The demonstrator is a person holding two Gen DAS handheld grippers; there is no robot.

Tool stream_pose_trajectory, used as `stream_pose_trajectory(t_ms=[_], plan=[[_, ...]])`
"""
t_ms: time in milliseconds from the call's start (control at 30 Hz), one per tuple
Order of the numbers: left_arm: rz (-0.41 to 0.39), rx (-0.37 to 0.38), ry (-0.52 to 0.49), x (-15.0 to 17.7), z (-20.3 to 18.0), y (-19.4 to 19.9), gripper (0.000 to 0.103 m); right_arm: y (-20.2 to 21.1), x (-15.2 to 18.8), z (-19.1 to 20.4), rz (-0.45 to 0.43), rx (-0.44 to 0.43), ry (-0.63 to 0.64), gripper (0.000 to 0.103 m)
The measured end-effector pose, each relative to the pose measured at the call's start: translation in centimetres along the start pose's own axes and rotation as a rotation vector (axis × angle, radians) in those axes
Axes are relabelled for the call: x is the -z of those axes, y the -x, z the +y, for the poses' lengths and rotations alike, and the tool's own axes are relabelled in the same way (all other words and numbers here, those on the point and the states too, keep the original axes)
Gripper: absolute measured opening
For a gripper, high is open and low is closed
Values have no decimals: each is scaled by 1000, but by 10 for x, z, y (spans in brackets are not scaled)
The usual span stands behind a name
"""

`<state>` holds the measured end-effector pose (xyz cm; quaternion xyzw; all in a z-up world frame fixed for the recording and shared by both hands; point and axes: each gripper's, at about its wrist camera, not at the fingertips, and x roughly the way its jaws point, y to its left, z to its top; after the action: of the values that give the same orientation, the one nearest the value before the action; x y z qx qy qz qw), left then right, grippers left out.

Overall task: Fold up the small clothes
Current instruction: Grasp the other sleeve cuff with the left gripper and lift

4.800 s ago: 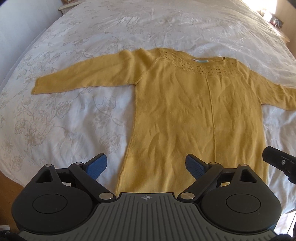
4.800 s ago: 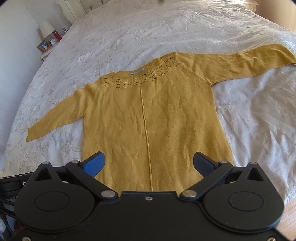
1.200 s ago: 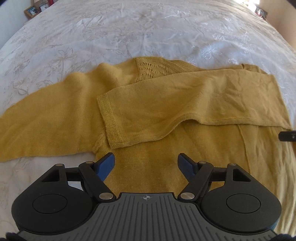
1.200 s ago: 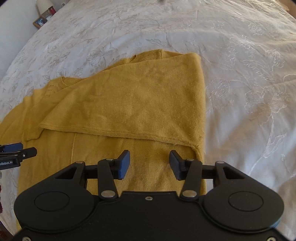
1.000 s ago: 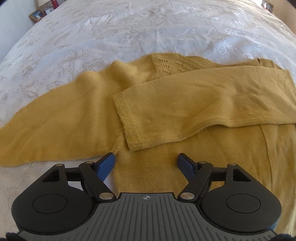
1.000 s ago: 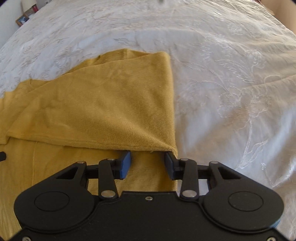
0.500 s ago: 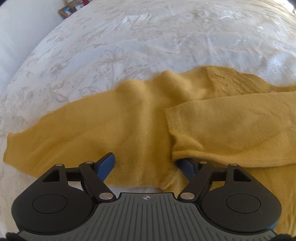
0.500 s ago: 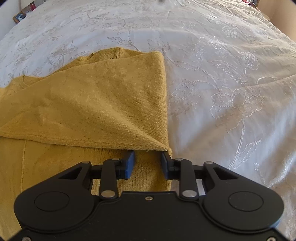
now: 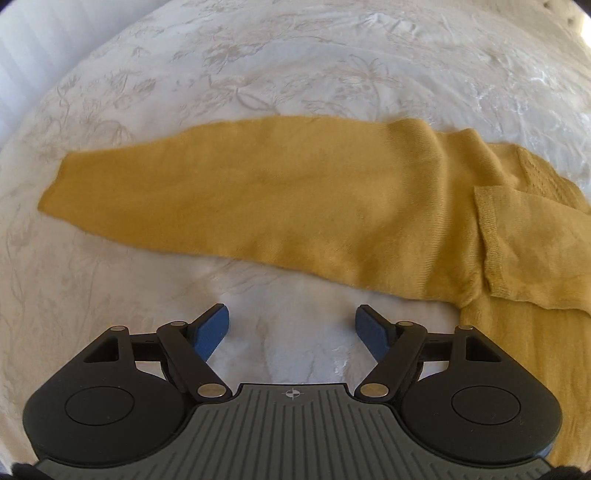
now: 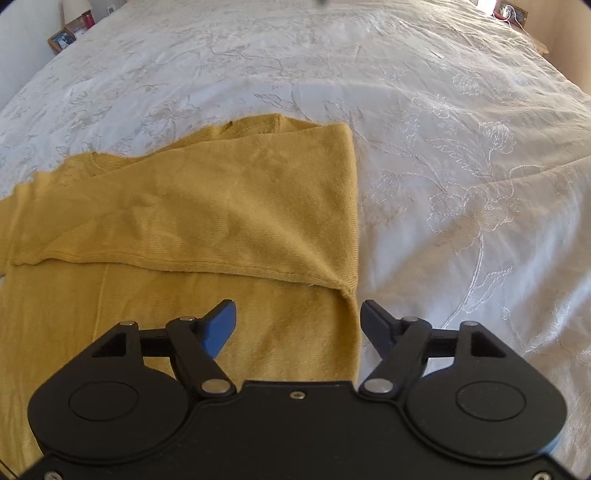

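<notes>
A mustard yellow sweater [image 10: 177, 229] lies on the white bedspread [image 10: 443, 155]. Its right sleeve is folded across the body; the cuff end [image 9: 491, 236] shows in the left wrist view. The left sleeve [image 9: 240, 195] lies stretched out flat to the left. My left gripper [image 9: 291, 326] is open and empty over bare bedspread, just below that sleeve. My right gripper [image 10: 299, 321] is open and empty over the sweater's right edge, just below the sleeve fold [image 10: 343, 284].
The embroidered white bedspread [image 9: 295, 66] spreads all around the sweater. A nightstand with picture frames [image 10: 70, 31] stands at the far left, and another with small items [image 10: 513, 14] at the far right.
My right gripper has opened wide and let go of the folded sleeve edge. My left gripper has moved left, off the sweater body, to below the outstretched left sleeve.
</notes>
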<state>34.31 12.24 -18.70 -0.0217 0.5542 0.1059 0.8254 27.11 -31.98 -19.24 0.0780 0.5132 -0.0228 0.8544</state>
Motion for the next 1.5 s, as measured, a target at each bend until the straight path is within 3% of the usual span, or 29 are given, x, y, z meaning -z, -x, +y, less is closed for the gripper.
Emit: stream_pose_trajectory(t_ms=[100,267,433,700,867,967,1000,1033,1100,1133,1167,1300,1500], plan=[[3,76,60,2,32,-1,75,9,3,14,-12,-51,-5,95],[-48,116,133,-3,79,3,82,18,9,44,-12,-99,-11,103],[-85,120,244,-21,135,-4,94,18,14,77,9,-137,-13,102],[-133,126,472,-57,222,-39,95,24,17,125,19,-171,0,102],[-141,176,563,-69,250,-65,96,25,15,148,34,-183,28,102],[-190,214,615,-69,255,-67,93,25,13,156,44,-184,50,102],[-199,207,639,-69,257,-68,83,26,13,159,46,-184,56,102],[-202,193,655,-68,257,-66,60,26,13,160,48,-186,60,102],[-193,172,674,-65,259,-63,38,26,13,163,53,-188,67,102],[-196,178,684,-64,260,-62,18,25,13,163,55,-191,71,102],[-202,188,694,-63,262,-60,5,25,13,163,57,-194,74,102],[-251,215,649,-66,254,-35,5,24,16,159,62,-207,76,102],[-396,296,481,-85,197,41,5,22,26,143,67,-245,69,102]])
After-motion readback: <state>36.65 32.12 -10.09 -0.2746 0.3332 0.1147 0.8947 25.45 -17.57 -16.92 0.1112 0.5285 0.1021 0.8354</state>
